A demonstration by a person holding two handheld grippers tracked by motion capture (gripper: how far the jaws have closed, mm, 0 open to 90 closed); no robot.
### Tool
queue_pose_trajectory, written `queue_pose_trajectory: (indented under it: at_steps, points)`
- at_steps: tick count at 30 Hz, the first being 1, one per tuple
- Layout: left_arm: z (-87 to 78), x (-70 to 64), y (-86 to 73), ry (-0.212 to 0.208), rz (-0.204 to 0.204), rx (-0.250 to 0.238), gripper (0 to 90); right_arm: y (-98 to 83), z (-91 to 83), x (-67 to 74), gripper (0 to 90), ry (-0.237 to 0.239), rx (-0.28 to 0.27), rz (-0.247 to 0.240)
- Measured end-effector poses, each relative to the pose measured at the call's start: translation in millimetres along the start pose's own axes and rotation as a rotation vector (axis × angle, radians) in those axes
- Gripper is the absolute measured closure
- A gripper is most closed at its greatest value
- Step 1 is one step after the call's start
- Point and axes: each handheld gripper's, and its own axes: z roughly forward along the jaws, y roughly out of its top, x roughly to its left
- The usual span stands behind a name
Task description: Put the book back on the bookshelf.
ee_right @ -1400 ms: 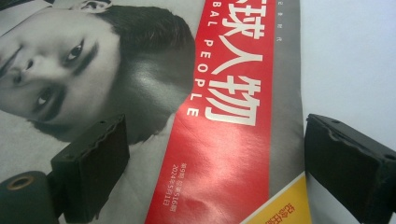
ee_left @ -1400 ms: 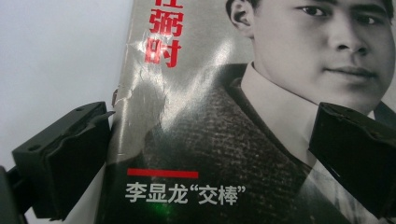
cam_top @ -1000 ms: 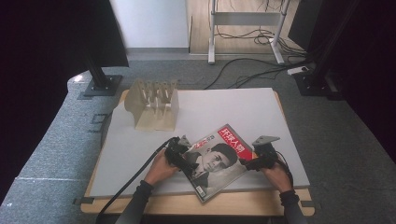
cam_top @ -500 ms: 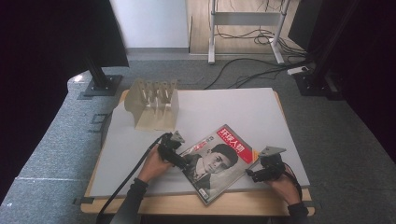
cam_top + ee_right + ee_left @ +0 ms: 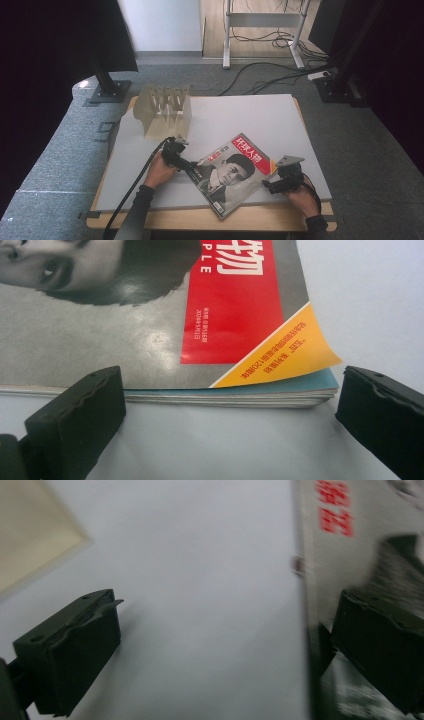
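A magazine (image 5: 232, 172) with a grey portrait cover and a red title block lies flat and askew on the white board (image 5: 240, 112). My left gripper (image 5: 195, 168) is at its left edge, open. In the left gripper view (image 5: 227, 605) one jaw hovers over the magazine (image 5: 360, 540) and the other over bare board. My right gripper (image 5: 267, 186) sits just off the magazine's right corner. Its jaws have just been opening and stand wide in the right gripper view (image 5: 230, 375), with the curled yellow corner of the magazine (image 5: 150, 315) ahead of them and nothing pressed between the pads.
A pale wooden slotted rack (image 5: 165, 110) stands at the board's back left, with its base (image 5: 30, 535) beside the left jaw. The board rests on a wooden table (image 5: 200, 220). Black stands and cables sit on the carpet behind.
The left hand has slid leftward along the board, away from the magazine's middle. The right gripper has drawn back a little toward the near edge, off the magazine's corner. The magazine has stayed put.
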Motion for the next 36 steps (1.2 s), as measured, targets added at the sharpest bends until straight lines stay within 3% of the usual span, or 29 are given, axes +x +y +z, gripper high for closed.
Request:
queue_pose_trajectory:
  at_steps: [2,4,7,17,25,36]
  points:
    - [-2.4,-1.2,0.4,0.079,-0.009,-0.021,0.0,0.3,1.1,-1.8,0.0,0.006,-0.001,0.010]
    - [-1.6,4.2,0.2,0.108,-0.027,-0.015,0.0,0.7,2.2,-3.4,0.0,0.009,0.000,0.021]
    - [3.3,11.8,-3.2,0.064,-0.066,-0.003,0.0,2.2,3.3,-4.7,0.0,0.006,0.001,0.018]
    - [-4.3,-0.2,-15.7,0.050,-0.042,-0.021,0.0,9.5,11.4,-15.8,0.0,-0.014,-0.005,0.044]
    - [-11.3,-20.9,-30.0,0.025,-0.011,-0.050,0.0,28.2,26.3,-33.0,0.0,-0.079,0.005,0.062]
    - [-14.1,-54.1,-37.6,-0.030,0.058,-0.068,0.0,47.0,44.7,-49.8,0.0,-0.101,0.009,0.109]
